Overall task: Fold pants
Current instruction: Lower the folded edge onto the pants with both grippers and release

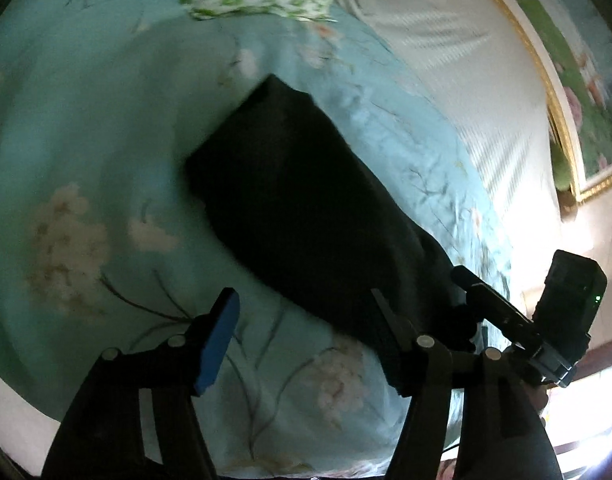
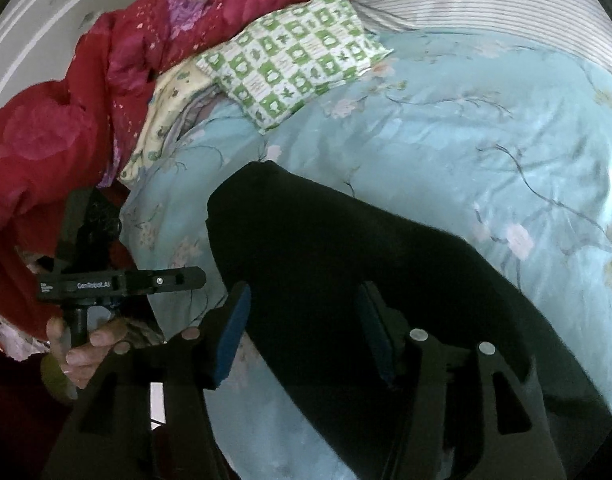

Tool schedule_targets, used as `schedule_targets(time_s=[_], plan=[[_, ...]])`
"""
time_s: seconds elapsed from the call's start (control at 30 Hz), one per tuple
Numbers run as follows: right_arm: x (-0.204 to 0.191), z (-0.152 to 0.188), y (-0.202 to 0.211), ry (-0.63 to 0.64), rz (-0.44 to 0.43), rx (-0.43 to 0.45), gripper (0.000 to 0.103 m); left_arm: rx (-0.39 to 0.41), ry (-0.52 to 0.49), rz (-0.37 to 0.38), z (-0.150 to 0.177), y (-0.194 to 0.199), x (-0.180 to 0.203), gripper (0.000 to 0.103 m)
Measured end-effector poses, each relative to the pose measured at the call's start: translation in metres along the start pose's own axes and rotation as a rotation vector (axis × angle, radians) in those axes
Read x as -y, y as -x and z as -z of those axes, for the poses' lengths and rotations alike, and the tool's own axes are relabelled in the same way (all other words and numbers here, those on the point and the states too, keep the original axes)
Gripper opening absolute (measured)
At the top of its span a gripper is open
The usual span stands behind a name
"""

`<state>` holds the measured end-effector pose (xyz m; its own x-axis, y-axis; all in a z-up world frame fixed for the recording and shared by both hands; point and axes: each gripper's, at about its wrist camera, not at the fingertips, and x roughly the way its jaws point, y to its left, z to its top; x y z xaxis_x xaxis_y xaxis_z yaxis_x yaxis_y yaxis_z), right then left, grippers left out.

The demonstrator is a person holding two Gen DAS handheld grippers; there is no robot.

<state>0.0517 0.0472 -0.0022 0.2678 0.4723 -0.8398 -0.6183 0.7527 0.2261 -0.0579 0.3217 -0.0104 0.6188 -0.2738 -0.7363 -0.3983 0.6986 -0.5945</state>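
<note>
Only the right wrist view shows a red quilt (image 2: 54,136) left of the black pants (image 2: 346,264); only the left wrist view shows a framed picture (image 1: 578,92) to their right. Pants lie on the blue floral bedspread (image 1: 86,128). Left gripper (image 1: 306,332): fingers spread, pants beyond its right finger. Right gripper (image 2: 302,328): fingers spread, pants between them.

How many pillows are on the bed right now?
2. The green checked pillow lies at the head of the bed; a pale yellow pillow sits partly tucked beside it. Others may hide under the red quilt.
</note>
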Motion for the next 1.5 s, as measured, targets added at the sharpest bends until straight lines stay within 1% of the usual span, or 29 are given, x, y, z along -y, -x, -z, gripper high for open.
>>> schedule_targets(time_s=[0.17,0.4,0.5,0.6,0.67,0.73,0.83,0.93,1.03,1.07,1.13,1.17,1.2,1.23,1.27,1.3,1.4,1.43,1.5], plan=[[-0.004,-0.023,-0.018,0.03,-0.008,-0.032,0.059,0.008,0.052,-0.035,-0.008,0.001,-0.015,0.065],[-0.001,-0.052,-0.044,0.031,-0.029,-0.091,0.061,-0.017,0.091,-0.05,-0.017,-0.014,-0.015,0.067],[0.003,-0.065,-0.056,0.031,-0.048,-0.115,0.061,-0.027,0.099,-0.043,-0.021,-0.02,-0.016,0.068],[0.008,-0.079,-0.071,0.024,-0.06,-0.145,0.061,-0.034,0.129,-0.02,-0.026,-0.025,-0.021,0.068],[0.013,-0.09,-0.086,0.003,-0.082,-0.186,0.061,-0.031,0.155,-0.002,-0.028,-0.026,-0.025,0.068],[0.016,-0.097,-0.098,0.007,-0.091,-0.204,0.061,-0.027,0.163,0.003,-0.029,-0.026,-0.026,0.068],[0.015,-0.107,-0.116,0.042,-0.123,-0.25,0.061,-0.019,0.176,0.013,-0.029,-0.027,-0.029,0.068],[0.008,-0.114,-0.134,0.134,-0.128,-0.309,0.061,-0.009,0.182,0.022,-0.027,-0.025,-0.03,0.068],[0.006,-0.119,-0.148,0.184,-0.146,-0.344,0.06,-0.001,0.181,0.022,-0.027,-0.026,-0.03,0.067],[0.005,-0.12,-0.153,0.196,-0.149,-0.353,0.06,0.001,0.179,0.021,-0.026,-0.025,-0.03,0.065],[0.003,-0.124,-0.165,0.218,-0.159,-0.38,0.057,0.002,0.183,0.018,-0.026,-0.025,-0.03,0.064],[0.001,-0.124,-0.17,0.219,-0.165,-0.39,0.056,0.003,0.188,0.019,-0.027,-0.025,-0.031,0.061],[-0.002,-0.124,-0.175,0.222,-0.174,-0.402,0.052,0.004,0.199,0.017,-0.028,-0.025,-0.033,0.056],[-0.006,-0.122,-0.18,0.228,-0.188,-0.416,0.046,0.006,0.205,0.016,-0.029,-0.025,-0.034,0.053],[-0.009,-0.121,-0.183,0.235,-0.198,-0.421,0.042,0.008,0.21,0.013,-0.029,-0.025,-0.035,0.045],[-0.014,-0.118,-0.185,0.25,-0.196,-0.421,0.037,0.01,0.215,0.003,-0.03,-0.025,-0.037,0.033],[-0.022,-0.115,-0.181,0.266,-0.178,-0.404,0.026,0.012,0.205,-0.004,-0.031,-0.025,-0.039,0.023],[-0.022,-0.114,-0.176,0.262,-0.182,-0.392,0.023,0.015,0.198,-0.004,-0.03,-0.023,-0.038,0.021],[-0.022,-0.115,-0.167,0.249,-0.195,-0.366,0.021,0.025,0.182,0.005,-0.029,-0.018,-0.033,0.016]])
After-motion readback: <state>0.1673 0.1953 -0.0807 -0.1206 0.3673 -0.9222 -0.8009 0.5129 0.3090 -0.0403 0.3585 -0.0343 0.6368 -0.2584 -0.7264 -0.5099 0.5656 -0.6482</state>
